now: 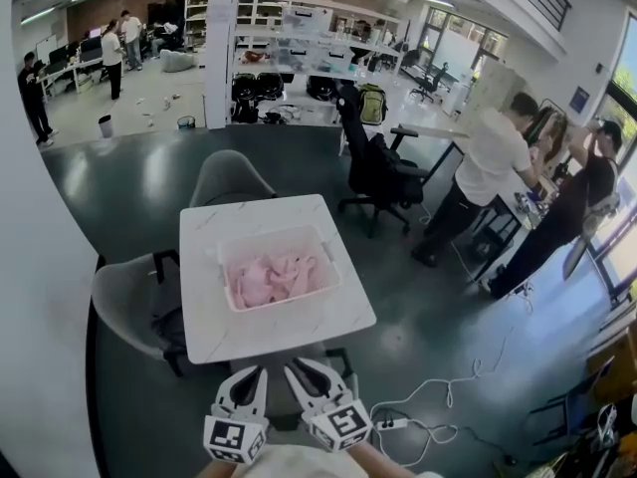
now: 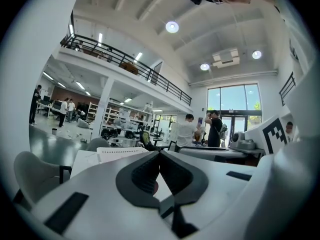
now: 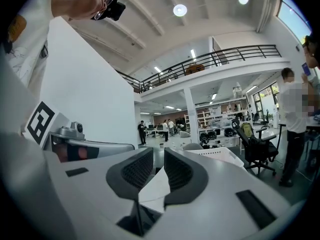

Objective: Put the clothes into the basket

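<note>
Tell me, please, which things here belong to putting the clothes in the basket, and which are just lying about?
Part of the job:
- pink clothes, already in the white basket
- white table under the basket
- left tongs and right tongs, both shut and empty

Just lying about:
- grey chair beyond the table
- black office chair
- floor cables

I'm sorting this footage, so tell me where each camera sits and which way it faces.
Head view: on the person's head, looking steeply down at the table, the basket of clothes, the left tongs and right tongs.
Left gripper view: on the left tongs, level along shut jaws toward the basket.
Right gripper view: on the right tongs, likewise facing the basket.
All share the basket.
</note>
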